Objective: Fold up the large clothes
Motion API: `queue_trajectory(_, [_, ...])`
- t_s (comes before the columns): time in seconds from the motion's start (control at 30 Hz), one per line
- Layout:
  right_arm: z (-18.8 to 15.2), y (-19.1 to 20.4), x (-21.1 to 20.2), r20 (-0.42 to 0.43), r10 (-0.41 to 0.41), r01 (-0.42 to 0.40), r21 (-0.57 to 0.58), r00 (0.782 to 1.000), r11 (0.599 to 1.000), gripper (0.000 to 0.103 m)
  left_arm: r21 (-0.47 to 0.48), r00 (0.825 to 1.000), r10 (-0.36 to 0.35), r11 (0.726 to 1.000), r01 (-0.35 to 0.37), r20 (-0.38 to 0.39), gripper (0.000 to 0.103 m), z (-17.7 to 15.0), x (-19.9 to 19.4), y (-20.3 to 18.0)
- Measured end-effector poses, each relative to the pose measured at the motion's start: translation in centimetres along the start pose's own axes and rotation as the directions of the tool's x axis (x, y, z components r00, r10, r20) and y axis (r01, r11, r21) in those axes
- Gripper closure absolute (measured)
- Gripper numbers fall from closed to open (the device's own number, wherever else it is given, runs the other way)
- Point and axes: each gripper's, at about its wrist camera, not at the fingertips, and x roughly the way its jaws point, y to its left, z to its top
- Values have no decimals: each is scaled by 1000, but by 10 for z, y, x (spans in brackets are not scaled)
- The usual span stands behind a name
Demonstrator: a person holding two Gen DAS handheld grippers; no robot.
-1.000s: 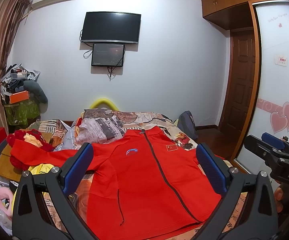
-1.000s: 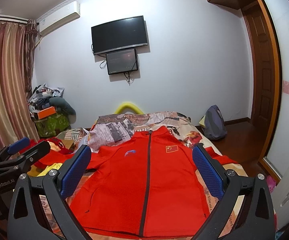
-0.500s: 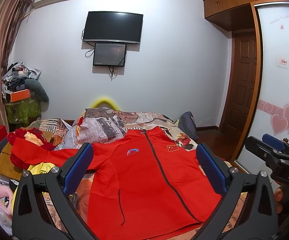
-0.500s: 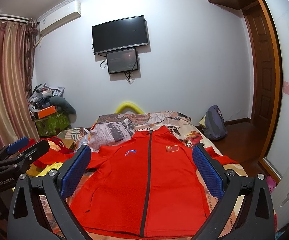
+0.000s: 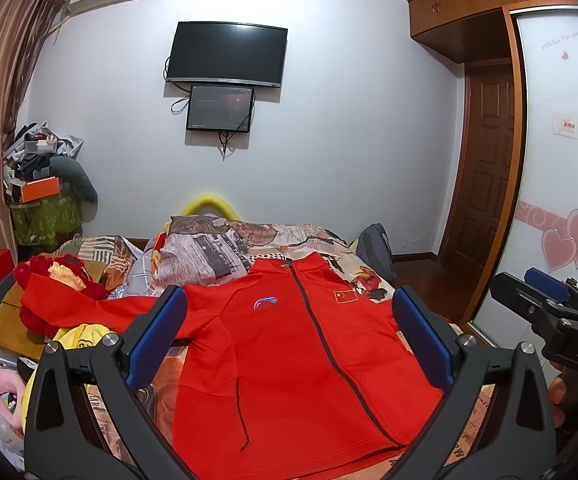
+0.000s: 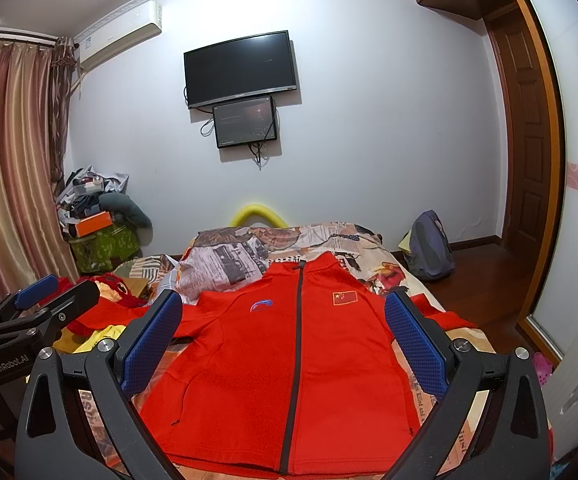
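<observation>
Here your left gripper (image 5: 289, 336) and your right gripper (image 6: 285, 332) both stood wide apart, holding nothing, above the red jacket (image 6: 289, 360), which lay flat and zipped on the bed (image 6: 373, 256). A green bin (image 6: 103, 246) by the curtain was heaped with clutter.

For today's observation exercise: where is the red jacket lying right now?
In both wrist views the red jacket lies flat, front up and zipped, on the patterned bed, its collar toward the far wall, just beyond both open grippers.
</observation>
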Motion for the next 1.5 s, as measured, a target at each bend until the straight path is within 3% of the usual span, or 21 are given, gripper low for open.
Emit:
queue_trajectory(0.9, [6, -11, 18, 1, -11, 11, -6, 1000, 1000, 2, 24, 1000, -6, 1000, 7, -7, 0, 5, 18, 5])
queue_trajectory(1.17, [13, -10, 62, -23, -30, 29, -44, 999, 999, 2, 4, 999, 45, 999, -45, -18, 0, 22, 59, 39])
queue_trajectory(1.37, [13, -6, 110, -84, -61, 53, -94, 995, 994, 2, -38, 991, 90, 995, -94, -96, 0, 22, 110, 89])
queue_trajectory(1.5, [6, -5, 142, -135, -91, 73, -134, 987, 988, 2, -40, 976, 125, 990, -134, -177, 0, 17, 151, 132])
